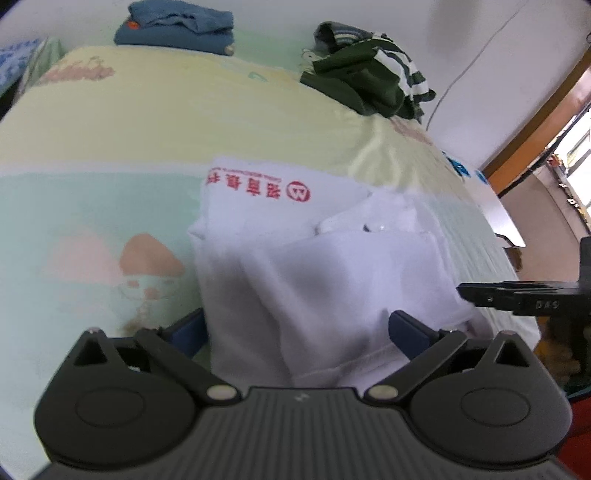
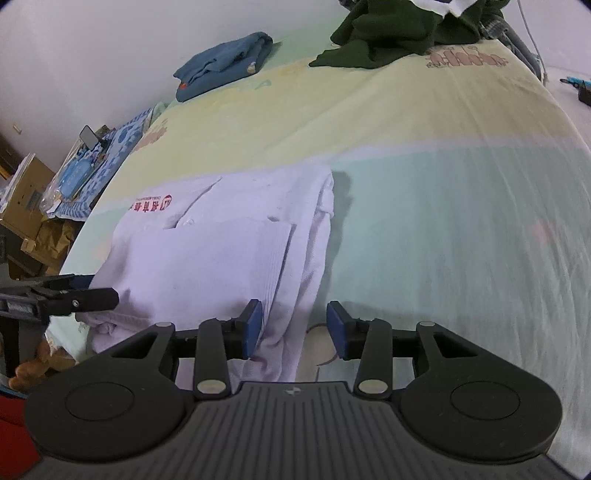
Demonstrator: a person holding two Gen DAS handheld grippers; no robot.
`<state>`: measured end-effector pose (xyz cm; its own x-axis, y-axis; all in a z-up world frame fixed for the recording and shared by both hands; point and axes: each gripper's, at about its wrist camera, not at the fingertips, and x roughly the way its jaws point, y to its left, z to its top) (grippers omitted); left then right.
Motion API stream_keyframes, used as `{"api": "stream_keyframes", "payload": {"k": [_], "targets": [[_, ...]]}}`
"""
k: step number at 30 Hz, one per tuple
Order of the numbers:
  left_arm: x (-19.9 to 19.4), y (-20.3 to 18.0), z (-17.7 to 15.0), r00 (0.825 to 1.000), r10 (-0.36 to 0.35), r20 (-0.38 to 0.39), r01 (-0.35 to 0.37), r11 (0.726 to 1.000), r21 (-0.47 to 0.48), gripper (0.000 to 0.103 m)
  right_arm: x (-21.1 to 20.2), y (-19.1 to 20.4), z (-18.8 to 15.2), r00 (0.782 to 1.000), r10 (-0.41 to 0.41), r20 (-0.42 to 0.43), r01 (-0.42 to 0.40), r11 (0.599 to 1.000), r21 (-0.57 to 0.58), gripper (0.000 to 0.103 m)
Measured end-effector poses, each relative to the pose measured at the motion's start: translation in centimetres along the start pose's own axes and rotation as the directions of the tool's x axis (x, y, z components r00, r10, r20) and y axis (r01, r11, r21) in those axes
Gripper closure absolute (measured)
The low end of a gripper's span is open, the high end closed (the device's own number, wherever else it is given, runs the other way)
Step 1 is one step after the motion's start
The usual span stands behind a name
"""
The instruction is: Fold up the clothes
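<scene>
Lying folded, white shirt (image 2: 207,254) spans between both fingers (image 2: 253,328).

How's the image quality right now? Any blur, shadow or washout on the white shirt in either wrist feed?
Left wrist: the white shirt is soft, its near half shadowed grey above the left gripper. Right wrist: sharper, lilac-tinted, with shadow around the right gripper; strong fisheye curving of the bedsheet.

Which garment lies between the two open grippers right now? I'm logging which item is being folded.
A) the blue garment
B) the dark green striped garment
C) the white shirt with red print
C: the white shirt lies right at both grippers' fingers, while the blue garment and dark green garment sit at the bed's far end.
</scene>
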<state>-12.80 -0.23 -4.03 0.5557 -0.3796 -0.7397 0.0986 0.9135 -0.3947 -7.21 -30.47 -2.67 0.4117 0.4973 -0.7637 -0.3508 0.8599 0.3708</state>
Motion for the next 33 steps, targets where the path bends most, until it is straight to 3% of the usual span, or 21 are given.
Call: {"api": "stream_keyframes", "payload": {"k": [9, 14, 20, 27, 33], "targets": [[1.0, -0.7, 0.6, 0.999, -0.039, 0.013, 0.039, 0.999, 0.024, 0.002, 0.9, 1.2, 0.3, 1.000, -0.004, 0.015, 0.004, 1.000, -0.001, 0.065], [0.9, -1.0, 0.4, 1.000, -0.025, -0.018, 0.026, 0.994, 0.107, 0.002, 0.9, 1.9, 0.4, 0.998, -0.058, 0.005, 0.058, 0.998, -0.035, 0.065], [0.8, -0.4, 0.5, 0.999, -0.041, -0.027, 0.044, 0.996, 0.082, 0.001, 0.9, 1.2, 0.6, 0.998, -0.049, -0.026, 0.049, 0.999, 0.002, 0.063], [1.4, -0.3, 1.3, 0.996, -0.081, -0.022, 0.082, 0.996, 0.030, 0.002, 1.7, 2.6, 0.4, 0.998, -0.049, 0.026, 0.050, 0.998, -0.043, 0.066], [1.9, -1.7, 1.0, 1.000, -0.026, -0.007, 0.027, 0.994, 0.109, 0.002, 1.7, 2.5, 0.4, 0.998, -0.049, 0.032, 0.051, 0.998, -0.044, 0.067]]}}
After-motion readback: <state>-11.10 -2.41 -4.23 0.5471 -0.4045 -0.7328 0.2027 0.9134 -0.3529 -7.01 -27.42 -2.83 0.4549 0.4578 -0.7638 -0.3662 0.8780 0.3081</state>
